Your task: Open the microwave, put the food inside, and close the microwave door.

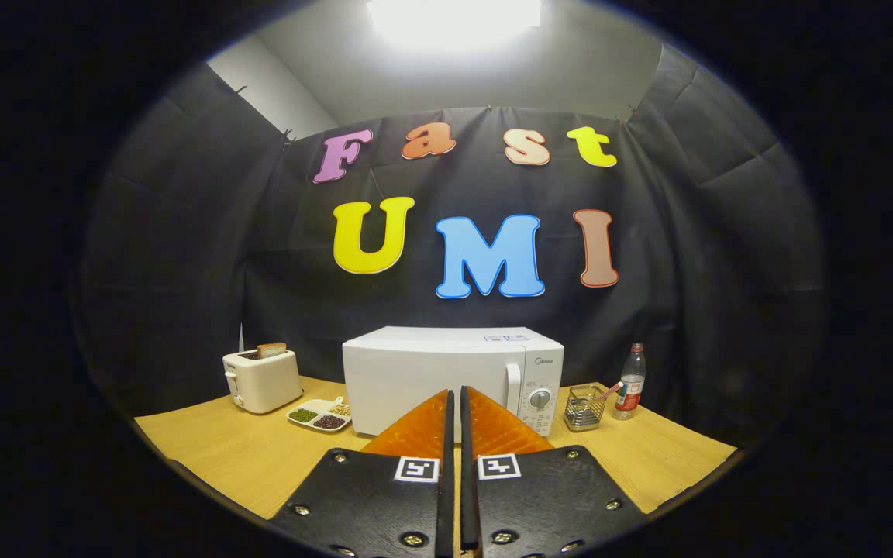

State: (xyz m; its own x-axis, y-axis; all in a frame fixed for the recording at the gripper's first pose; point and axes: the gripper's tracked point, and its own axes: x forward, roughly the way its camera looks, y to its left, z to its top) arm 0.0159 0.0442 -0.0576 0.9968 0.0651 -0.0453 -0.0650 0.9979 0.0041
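my claw [454, 399] is pinched nearly closed, fingers side by side with only a thin slit between them, holding nothing. i carry it back from the table, aimed straight at the microwave [446, 376], so the whole layout sits beyond the fingertips.

microwave: door closed, standing at the middle of the wooden table [229, 457] against the booth wall. its vertical handle [513, 387] runs just left of the control panel with the dial [540, 399]; the handle sits just beyond my right fingertip. hinge likely on the far left, so the door should swing leftward – judgement only.

food: a small divided dish [320, 414] with green, dark and pale fillings lies on the table just left of the microwave, near the toaster [262, 380], which has a slice of bread [271, 349] standing in its slot. i take the dish as the item to load, though the toast is a candidate.

right of the microwave: a wire basket [584, 407], then a plastic bottle [630, 381], both apart from the door's likely sweep.

step in hand: none done yet. next i need the fingers parted to hook the handle.
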